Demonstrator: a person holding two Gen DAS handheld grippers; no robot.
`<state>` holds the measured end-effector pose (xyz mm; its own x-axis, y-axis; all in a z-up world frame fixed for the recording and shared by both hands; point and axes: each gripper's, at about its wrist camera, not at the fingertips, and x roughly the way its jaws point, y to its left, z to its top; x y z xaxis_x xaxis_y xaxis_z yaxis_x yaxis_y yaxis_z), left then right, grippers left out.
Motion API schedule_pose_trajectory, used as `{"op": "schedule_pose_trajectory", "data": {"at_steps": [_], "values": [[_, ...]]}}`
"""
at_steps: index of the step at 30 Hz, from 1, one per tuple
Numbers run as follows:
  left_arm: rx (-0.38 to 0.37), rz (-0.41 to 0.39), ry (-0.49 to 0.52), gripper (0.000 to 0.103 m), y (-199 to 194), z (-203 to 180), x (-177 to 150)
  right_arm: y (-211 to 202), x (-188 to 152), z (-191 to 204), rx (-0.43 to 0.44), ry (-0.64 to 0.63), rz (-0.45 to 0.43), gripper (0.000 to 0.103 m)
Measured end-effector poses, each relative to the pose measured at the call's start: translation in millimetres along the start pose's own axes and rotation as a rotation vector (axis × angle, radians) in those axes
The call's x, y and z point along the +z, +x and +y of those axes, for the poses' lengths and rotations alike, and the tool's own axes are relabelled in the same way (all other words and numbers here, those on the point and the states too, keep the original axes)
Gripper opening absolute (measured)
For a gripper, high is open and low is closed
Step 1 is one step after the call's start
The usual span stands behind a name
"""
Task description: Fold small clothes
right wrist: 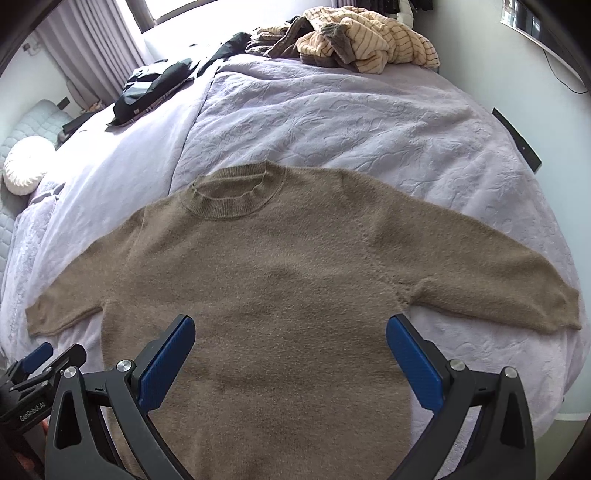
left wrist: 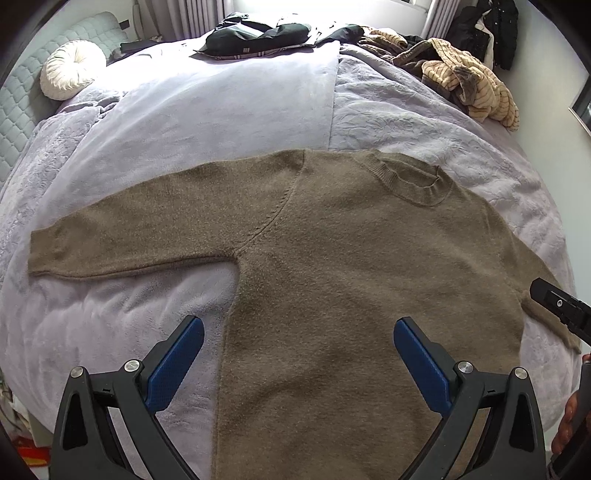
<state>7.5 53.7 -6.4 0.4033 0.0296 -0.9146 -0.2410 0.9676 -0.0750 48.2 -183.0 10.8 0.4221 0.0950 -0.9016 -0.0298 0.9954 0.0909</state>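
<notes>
A brown knit sweater (left wrist: 332, 266) lies flat on the bed, front up, collar away from me and both sleeves spread sideways. In the right wrist view the same sweater (right wrist: 280, 280) fills the middle. My left gripper (left wrist: 299, 343) hovers open over the sweater's left side near the armpit, blue pads wide apart with nothing between them. My right gripper (right wrist: 290, 339) hangs open above the lower body of the sweater, also holding nothing. The right gripper's black body (left wrist: 561, 310) shows at the left wrist view's right edge, and the left gripper (right wrist: 37, 365) shows at the right wrist view's lower left.
A lilac bedspread (left wrist: 221, 110) covers the bed. A heap of striped beige clothes (left wrist: 469, 81) and dark garments (left wrist: 258, 33) lie at the far side. A round white cushion (left wrist: 70, 68) sits by the padded headboard at far left. A dark flat object (right wrist: 517, 138) lies at the bed's right edge.
</notes>
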Motion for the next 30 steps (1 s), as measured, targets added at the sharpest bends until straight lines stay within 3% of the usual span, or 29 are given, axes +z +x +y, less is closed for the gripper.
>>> {"op": "schedule_pose_trajectory", "data": {"at_steps": [12, 17, 21, 30], "values": [[-0.016, -0.082, 0.011, 0.103, 34, 12, -9, 29, -20, -8, -0.023, -0.054, -0.03, 0.103], [-0.042, -0.024, 0.021, 0.103, 47, 8, -15, 29, -31, -23, 0.051, 0.036, -0.01, 0.103], [-0.037, -0.04, 0.055, 0.103, 43, 2, -20, 28, -35, -31, 0.005, 0.062, -0.006, 0.103], [-0.035, -0.003, 0.065, 0.103, 58, 0, -10, 18, -39, -48, 0.0, 0.093, -0.009, 0.103]]}}
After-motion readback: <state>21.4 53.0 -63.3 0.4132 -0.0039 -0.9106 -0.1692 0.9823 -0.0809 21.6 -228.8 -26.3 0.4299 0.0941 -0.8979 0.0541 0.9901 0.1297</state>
